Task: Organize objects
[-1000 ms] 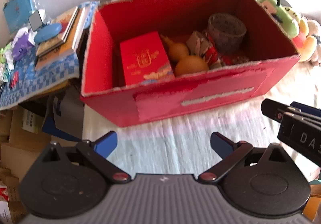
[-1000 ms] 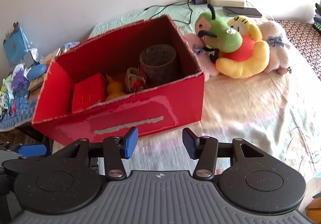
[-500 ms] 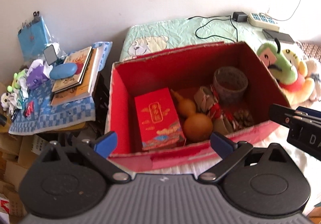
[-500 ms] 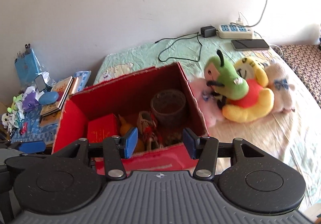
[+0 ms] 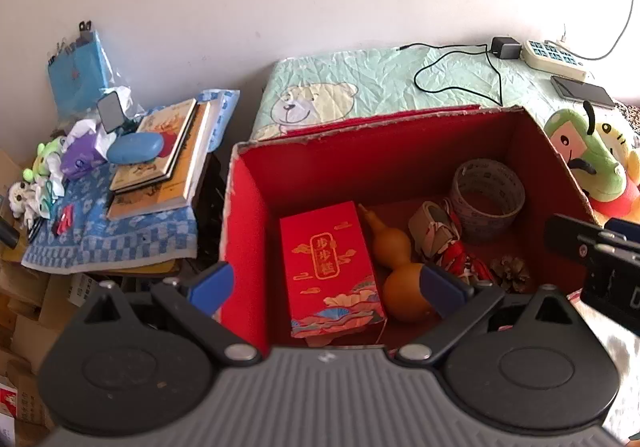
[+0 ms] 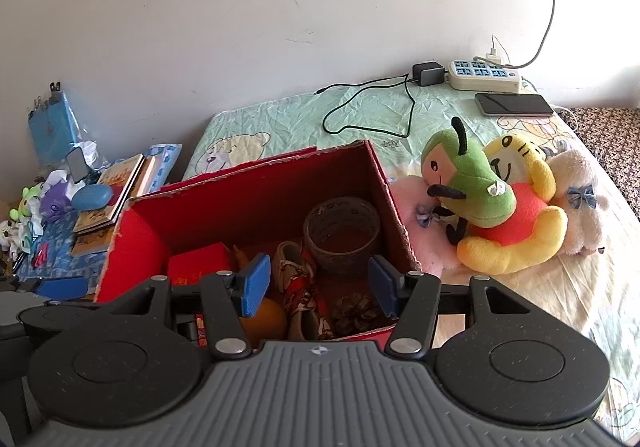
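An open red cardboard box (image 5: 380,163) stands on the bed. It holds a red gift carton (image 5: 328,267), an orange gourd (image 5: 400,283), a roll of tape (image 5: 486,199), a small patterned shoe (image 5: 434,231) and a pine cone (image 5: 510,273). My left gripper (image 5: 326,287) hovers over the box's near left side, open wide and empty. My right gripper (image 6: 320,287) hangs above the box's (image 6: 260,191) near right part. Its jaws are opening with nothing between them. Each gripper shows at the edge of the other's view.
Plush toys (image 6: 492,207) lie against the box's right wall. Behind them are a power strip (image 6: 484,75), a phone (image 6: 514,103) and a black cable (image 6: 372,115). Left of the bed, a stand with a blue cloth (image 5: 112,243) carries books (image 5: 160,163) and small items.
Both grippers have risen and drawn back, so the box sits lower in each view and its inside shows. The right jaws have spread wider.
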`<state>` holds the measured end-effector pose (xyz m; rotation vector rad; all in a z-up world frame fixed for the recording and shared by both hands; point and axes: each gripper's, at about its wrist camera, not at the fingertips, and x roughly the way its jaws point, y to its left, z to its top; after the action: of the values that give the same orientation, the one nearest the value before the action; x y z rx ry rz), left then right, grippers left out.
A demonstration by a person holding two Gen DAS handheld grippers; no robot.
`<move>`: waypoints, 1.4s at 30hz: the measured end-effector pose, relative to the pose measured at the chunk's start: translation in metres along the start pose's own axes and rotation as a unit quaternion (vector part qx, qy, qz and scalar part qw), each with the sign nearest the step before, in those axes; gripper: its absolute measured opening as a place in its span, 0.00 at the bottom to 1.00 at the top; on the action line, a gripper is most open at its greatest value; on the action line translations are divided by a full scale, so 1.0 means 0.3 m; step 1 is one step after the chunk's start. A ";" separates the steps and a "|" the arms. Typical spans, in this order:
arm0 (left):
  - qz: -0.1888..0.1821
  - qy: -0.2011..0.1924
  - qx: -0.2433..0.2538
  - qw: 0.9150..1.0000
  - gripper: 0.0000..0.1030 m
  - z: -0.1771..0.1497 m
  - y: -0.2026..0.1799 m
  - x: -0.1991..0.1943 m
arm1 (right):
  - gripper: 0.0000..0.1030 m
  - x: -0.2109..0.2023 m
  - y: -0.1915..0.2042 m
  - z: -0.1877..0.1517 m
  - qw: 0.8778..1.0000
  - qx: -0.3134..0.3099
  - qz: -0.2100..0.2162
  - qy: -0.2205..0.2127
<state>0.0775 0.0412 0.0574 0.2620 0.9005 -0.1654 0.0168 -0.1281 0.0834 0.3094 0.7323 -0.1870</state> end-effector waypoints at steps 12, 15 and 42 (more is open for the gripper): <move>-0.013 0.025 0.011 1.000 0.97 0.003 -0.008 0.077 | 0.56 0.060 -0.019 0.000 1.000 0.019 0.018 0.017; -0.013 0.027 0.012 0.999 0.97 0.008 -0.009 0.094 | 0.56 0.074 -0.012 0.005 1.000 0.012 0.015 0.016; -0.033 0.034 0.010 0.999 0.97 0.048 0.007 0.205 | 0.56 0.210 -0.006 0.047 0.999 -0.024 -0.015 0.046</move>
<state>0.1264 0.0370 0.0178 0.2577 0.9766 -0.2278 0.0711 -0.1384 0.0501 0.2627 0.8316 -0.1845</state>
